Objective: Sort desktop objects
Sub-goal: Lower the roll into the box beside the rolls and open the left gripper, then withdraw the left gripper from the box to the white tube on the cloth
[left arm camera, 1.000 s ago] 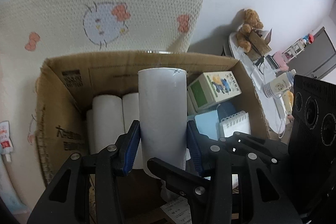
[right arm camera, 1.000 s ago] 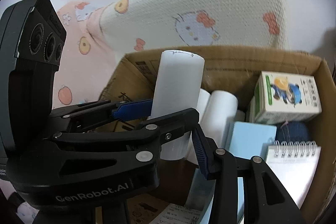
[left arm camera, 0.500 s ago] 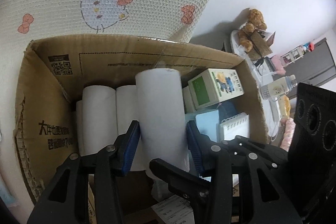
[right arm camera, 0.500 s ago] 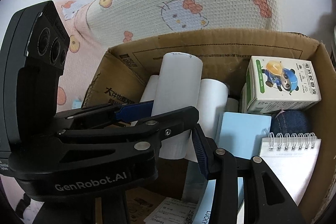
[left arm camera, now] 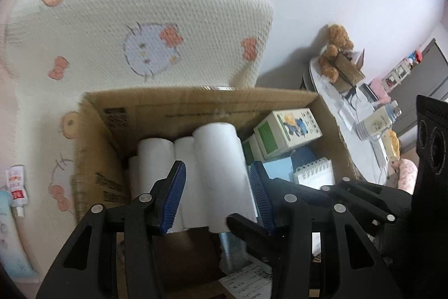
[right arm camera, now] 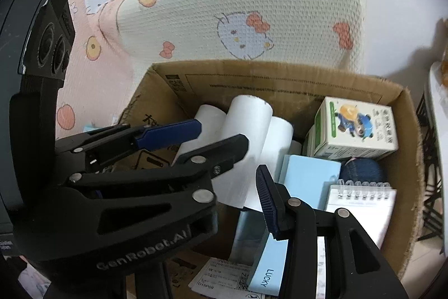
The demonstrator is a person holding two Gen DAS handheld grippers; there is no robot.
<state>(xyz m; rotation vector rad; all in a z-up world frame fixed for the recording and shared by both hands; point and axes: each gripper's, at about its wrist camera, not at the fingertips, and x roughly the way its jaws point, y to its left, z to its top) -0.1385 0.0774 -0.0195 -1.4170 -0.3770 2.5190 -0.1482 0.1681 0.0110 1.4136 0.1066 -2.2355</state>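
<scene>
your left tongs (left arm camera: 217, 195) sit low in the centre of the left wrist view, blue pads either side of the tall white roll (left arm camera: 221, 175). the jaws have just been opening, and there's a sliver of gap on each side now, so the roll stands between them, not pinched. it leans in the cardboard box (left arm camera: 196, 105), middle of the frame, with two more white rolls (left arm camera: 152, 161) just beside it on the left. right of it you've got the panda carton (left arm camera: 288, 131), and below that the spiral notepad (left arm camera: 316, 173).

over to your right wrist view: your right tongs (right arm camera: 253, 156) are parted, lower centre, the upper finger crossing in front of the roll and the lower blue pad clear of it, nothing gripped. a light blue box (right arm camera: 308, 175) lies right of the pad. the cream pillow (right arm camera: 252, 13) with the cat print fills the top of the frame behind the box. a toothpaste tube (left arm camera: 16, 184) lies at the far left edge of the left view.
</scene>
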